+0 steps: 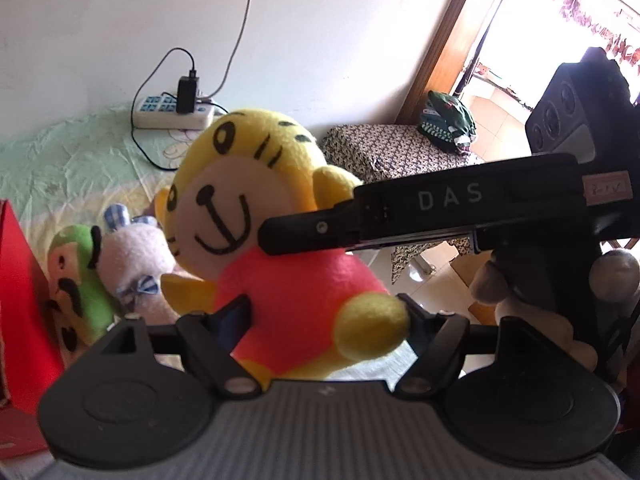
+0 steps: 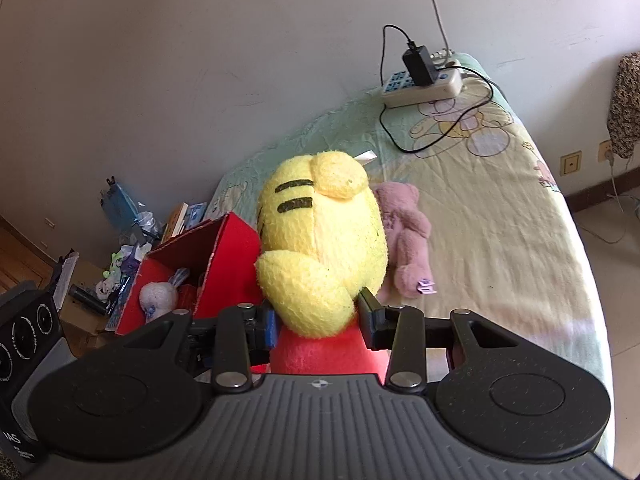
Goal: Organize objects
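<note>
Tiger plush [image 1: 280,272], yellow w/ red shirt, is held above bed [image 2: 500,240], beside red box [image 2: 216,248]. Both left gripper [image 1: 324,312] & right gripper [image 2: 316,320] fingers clamp its body. Pink bear [image 2: 404,236] lies behind.

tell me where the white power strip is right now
The white power strip lies at the far end of the bed's pastel cartoon sheet against the wall, upper right in the right wrist view, a black charger plugged into it, beyond the yellow tiger plush.
</note>
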### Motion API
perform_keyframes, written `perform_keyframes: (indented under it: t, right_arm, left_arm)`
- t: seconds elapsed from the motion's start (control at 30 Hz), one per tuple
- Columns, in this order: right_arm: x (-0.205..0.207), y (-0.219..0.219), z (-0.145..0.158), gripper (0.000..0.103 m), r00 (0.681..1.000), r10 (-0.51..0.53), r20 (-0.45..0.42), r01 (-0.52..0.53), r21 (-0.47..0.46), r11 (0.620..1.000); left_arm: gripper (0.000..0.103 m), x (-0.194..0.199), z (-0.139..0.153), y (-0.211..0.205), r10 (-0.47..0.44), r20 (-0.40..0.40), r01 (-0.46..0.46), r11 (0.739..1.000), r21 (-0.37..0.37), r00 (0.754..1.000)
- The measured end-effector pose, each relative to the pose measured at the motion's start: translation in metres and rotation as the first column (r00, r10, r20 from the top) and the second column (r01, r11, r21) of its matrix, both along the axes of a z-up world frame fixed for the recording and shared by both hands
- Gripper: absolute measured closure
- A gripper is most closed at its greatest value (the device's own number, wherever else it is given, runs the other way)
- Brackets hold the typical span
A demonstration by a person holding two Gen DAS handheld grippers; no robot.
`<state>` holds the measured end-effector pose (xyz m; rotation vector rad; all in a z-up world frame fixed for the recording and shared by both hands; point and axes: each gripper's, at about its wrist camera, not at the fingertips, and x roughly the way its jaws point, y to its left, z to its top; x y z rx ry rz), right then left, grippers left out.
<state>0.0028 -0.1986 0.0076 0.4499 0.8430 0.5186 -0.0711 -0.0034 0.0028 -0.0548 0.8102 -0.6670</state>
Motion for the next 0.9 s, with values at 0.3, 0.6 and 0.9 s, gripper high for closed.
perform_keyframes:
  t: [0.3, 0.6, 0.9]
  right_arm:
    - [0.003, 0.074, 0.021, 0.062, 0.997, 0.048, 0.056, -0.050, 0.020, 0.999]
    - [0.014, 0.151, 0.031, 0.062, 0.991, 0.081, 0.105, -0.082, 0.006, 0.997]
    - [0.025, 0.201, 0.018, 0.062, 0.993, 0.062, 0.099, -0.059, -0.032, 0.998]
  left_arm:
    - [0.028, -0.012, 0.023, 0.082, 0.051, 0.068, -0.050, 0.999, -0.013, 0.996]
    - [0.028, -0.008, 0.032, 0.164, 0.105, 0.102, -0.103, 0.994, -0.029, 0.989]
    - [0.028, 0.015, 0.018, 0.216, 0.118, 0.061, -0.117, 0.993, -0.029, 0.991]
